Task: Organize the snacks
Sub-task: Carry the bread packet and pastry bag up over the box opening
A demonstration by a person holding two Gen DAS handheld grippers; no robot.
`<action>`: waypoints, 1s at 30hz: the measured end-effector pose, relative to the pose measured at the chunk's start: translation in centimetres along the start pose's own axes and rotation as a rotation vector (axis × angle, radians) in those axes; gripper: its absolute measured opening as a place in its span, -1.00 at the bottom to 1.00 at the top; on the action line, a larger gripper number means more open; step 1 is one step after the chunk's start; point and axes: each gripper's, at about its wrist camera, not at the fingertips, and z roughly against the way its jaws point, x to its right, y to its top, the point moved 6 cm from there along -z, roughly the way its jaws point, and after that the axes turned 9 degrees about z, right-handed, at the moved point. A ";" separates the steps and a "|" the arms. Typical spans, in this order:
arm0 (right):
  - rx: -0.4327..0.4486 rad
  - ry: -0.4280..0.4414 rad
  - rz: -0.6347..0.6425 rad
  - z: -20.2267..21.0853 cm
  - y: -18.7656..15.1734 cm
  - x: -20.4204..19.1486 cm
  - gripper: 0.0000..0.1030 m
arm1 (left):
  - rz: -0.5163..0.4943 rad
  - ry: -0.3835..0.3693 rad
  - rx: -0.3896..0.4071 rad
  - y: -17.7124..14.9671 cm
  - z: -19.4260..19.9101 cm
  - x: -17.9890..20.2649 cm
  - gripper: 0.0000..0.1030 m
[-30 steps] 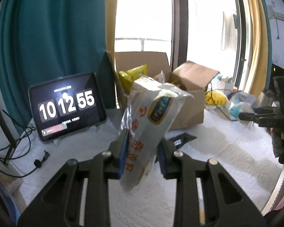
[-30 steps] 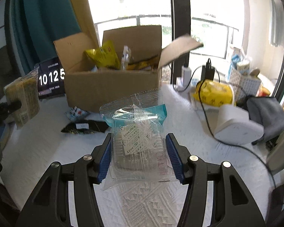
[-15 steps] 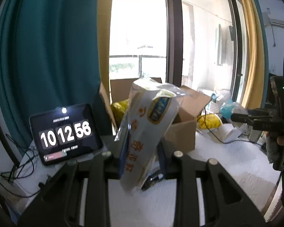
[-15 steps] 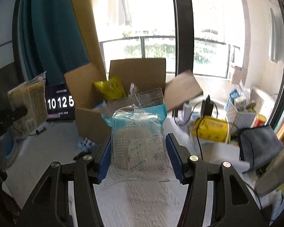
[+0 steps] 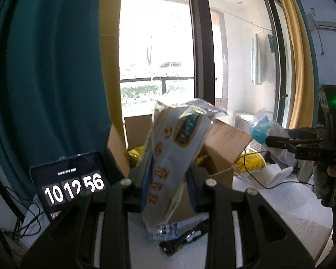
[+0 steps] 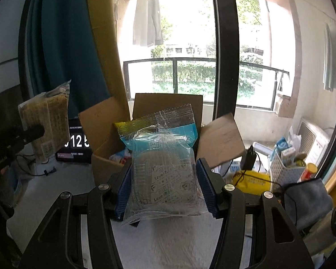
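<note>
Blue ribbed pads on both black plastic grippers. Left gripper (image 5: 166,187): jaws nearly together, pinching a tall crinkly white packet (image 5: 174,157) with orange print and a blue-gold badge; its top seal is clear film, and the packet leans right. From the right wrist view the same packet (image 6: 48,123) shows a yellowish, gridded back, held up off the table.

Right gripper (image 6: 165,189): jaws about half spread, clamped on the sides of a flat, wide clear-film bag (image 6: 165,168) with a zigzag top seal, teal band and a ribbed tray inside. It also shows in the left wrist view (image 5: 261,130), off the table, with a hand (image 5: 331,170) on the grip.

Just beyond both: an open brown cardboard box (image 6: 105,165), flaps splayed, matte corrugated. Inside, a glossy yellow bag (image 5: 135,153) and other wrappers, details unclear.

On the table (image 6: 163,244), covered in a white embossed cloth: a small blue-white wrapper (image 5: 165,233) and a flat black packet (image 5: 183,238) in front of the box. Left of the box, a propped tablet (image 5: 71,186) showing a clock. Right of it, a yellow pouch (image 6: 252,180) with a black cable across it, a white perforated plastic basket (image 6: 282,170), and a grey folded cloth (image 6: 306,201).

Behind: teal curtain (image 5: 44,67), mustard curtain edge, dark window frame.
</note>
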 end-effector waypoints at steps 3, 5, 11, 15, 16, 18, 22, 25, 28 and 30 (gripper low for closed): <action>0.007 0.003 -0.006 -0.8 0.5 0.5 0.13 | -0.005 -0.001 0.004 0.6 -1.0 0.2 -0.44; 0.010 0.005 -0.010 -1.4 0.9 0.9 0.13 | -0.004 -0.003 0.007 1.1 -1.7 0.3 -0.44; 0.023 0.010 -0.024 -3.2 1.7 1.8 0.13 | -0.006 -0.008 0.009 2.2 -4.0 1.0 -0.44; 0.040 0.020 -0.041 -4.4 2.4 2.4 0.13 | -0.008 -0.012 0.008 2.8 -6.0 1.6 -0.44; 0.043 0.022 -0.044 -4.6 2.6 2.5 0.13 | -0.003 -0.016 0.007 2.9 -6.6 1.7 -0.44; 0.050 0.028 -0.051 -5.3 2.9 2.8 0.13 | 0.008 -0.026 0.002 3.1 -7.6 1.8 -0.44; 0.065 0.042 -0.079 -6.8 3.5 3.3 0.13 | 0.033 -0.049 -0.015 3.0 -9.9 2.1 -0.44; 0.071 0.053 -0.096 -8.1 4.0 3.5 0.13 | 0.057 -0.070 -0.038 2.8 -11.7 2.2 -0.44; 0.073 0.061 -0.108 -9.6 4.5 3.6 0.13 | 0.075 -0.083 -0.062 2.3 -13.7 2.2 -0.44; 0.071 0.065 -0.114 -10.4 4.7 3.6 0.13 | 0.084 -0.098 -0.070 2.0 -14.6 2.1 -0.44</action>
